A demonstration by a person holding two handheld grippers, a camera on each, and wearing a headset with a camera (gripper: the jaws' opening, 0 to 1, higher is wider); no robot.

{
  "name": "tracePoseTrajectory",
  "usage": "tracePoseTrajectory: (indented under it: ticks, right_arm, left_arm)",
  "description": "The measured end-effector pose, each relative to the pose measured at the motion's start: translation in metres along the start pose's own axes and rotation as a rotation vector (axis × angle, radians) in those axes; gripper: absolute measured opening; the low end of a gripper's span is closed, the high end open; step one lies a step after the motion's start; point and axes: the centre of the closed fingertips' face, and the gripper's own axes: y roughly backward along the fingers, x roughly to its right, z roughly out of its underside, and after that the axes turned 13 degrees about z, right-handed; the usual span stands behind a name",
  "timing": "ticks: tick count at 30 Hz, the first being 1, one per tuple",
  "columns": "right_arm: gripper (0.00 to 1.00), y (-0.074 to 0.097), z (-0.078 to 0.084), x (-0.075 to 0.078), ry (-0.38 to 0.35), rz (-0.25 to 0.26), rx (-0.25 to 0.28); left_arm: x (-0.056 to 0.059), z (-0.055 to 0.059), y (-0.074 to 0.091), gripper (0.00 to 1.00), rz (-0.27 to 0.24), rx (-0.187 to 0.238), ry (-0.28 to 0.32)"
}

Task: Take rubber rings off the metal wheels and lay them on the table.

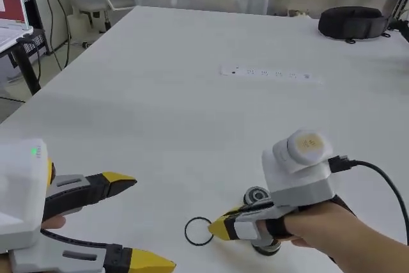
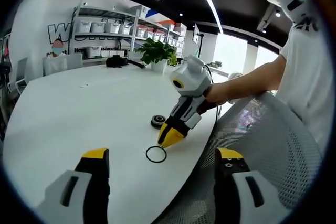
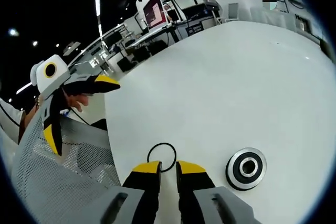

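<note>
Tabletop: white and broad (image 1: 192, 113). I saw the metal wheel (image 1: 257, 195) resting on it close to the near edge.
Mesh chair: a grey mesh back (image 2: 262, 145) stood off the tabletop edge, on the near side of the wheel, as I saw it in the left gripper view.
Left gripper: it hung well to the left of the wheel (image 1: 150, 222), over the near edge. Its yellow-tipped jaws were spread wide with nothing between them.
Right gripper: a hand (image 1: 319, 228) held it just in front of the wheel (image 3: 168, 169), with its body partly covering the wheel in the head view. The jaws pointed left, away from the wheel, and stood narrow with a slim gap between the yellow tips.
Black pouch: it sat far beyond the wheel and to its right (image 1: 353, 22), near the tabletop's far edge.
Power strip: white and flat (image 1: 268, 73), it lay well beyond the wheel, toward the middle of the tabletop.
Wheel itself: it lay flat, with a dark outer band, a bright metal face and a dark hub. I could not tell whether that band was rubber.
Rubber ring: a thin black loop (image 1: 199, 230) lay flat on the tabletop to the left of the wheel and apart from it. Its near edge met the right gripper's tips, and I could not tell whether the jaws touched it.
</note>
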Motion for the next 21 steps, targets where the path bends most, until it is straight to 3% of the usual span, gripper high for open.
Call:
tracePoseTrajectory:
  ticks: [11, 18, 21]
  right_arm:
    - [0.10, 0.012, -0.009, 0.000, -0.009, -0.010, 0.028]
    - [0.12, 0.027, -0.026, -0.005, -0.061, -0.053, 0.073]
    - [0.12, 0.036, -0.033, -0.004, -0.049, -0.050, 0.094]
  left_arm:
    - [0.001, 0.001, 0.000, 0.80, 0.003, -0.001, 0.005]
    - [0.001, 0.001, 0.000, 0.80, 0.003, 0.000, 0.006]
    - [0.001, 0.002, 0.000, 0.80, 0.005, -0.003, 0.004]
